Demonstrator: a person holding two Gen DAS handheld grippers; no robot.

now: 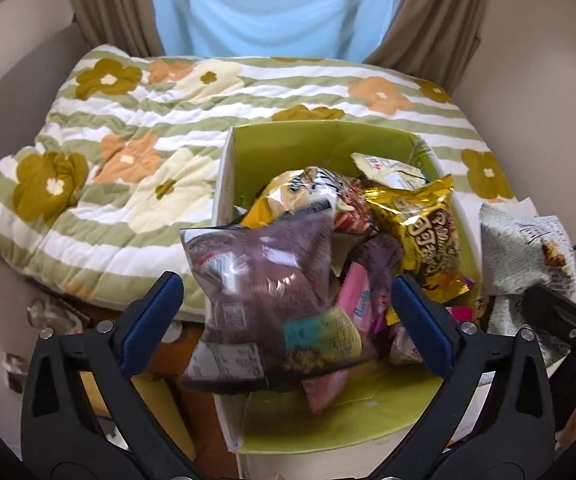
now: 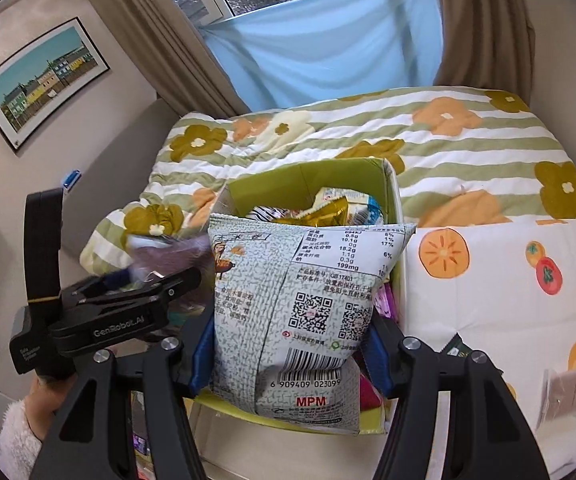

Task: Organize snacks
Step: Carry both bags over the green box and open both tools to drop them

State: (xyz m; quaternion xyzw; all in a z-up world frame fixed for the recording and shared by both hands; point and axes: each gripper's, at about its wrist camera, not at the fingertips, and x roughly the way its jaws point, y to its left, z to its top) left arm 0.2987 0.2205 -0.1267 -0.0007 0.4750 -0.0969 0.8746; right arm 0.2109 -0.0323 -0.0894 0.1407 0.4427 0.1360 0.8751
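Two grippers work over one green box (image 1: 320,136) at frame centre, set on the flowered quilt (image 1: 128,128) as the collecting bin. Left gripper (image 1: 286,312) stands spread, the purple bag (image 1: 264,280) loose between its pads, apparently dropping in. Right gripper (image 2: 288,344) pinches the pale patterned bag (image 2: 300,280) above the box's near edge, likely next.

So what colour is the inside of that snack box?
Lime green inside the box, with white outer walls. The left wrist view shows it best.
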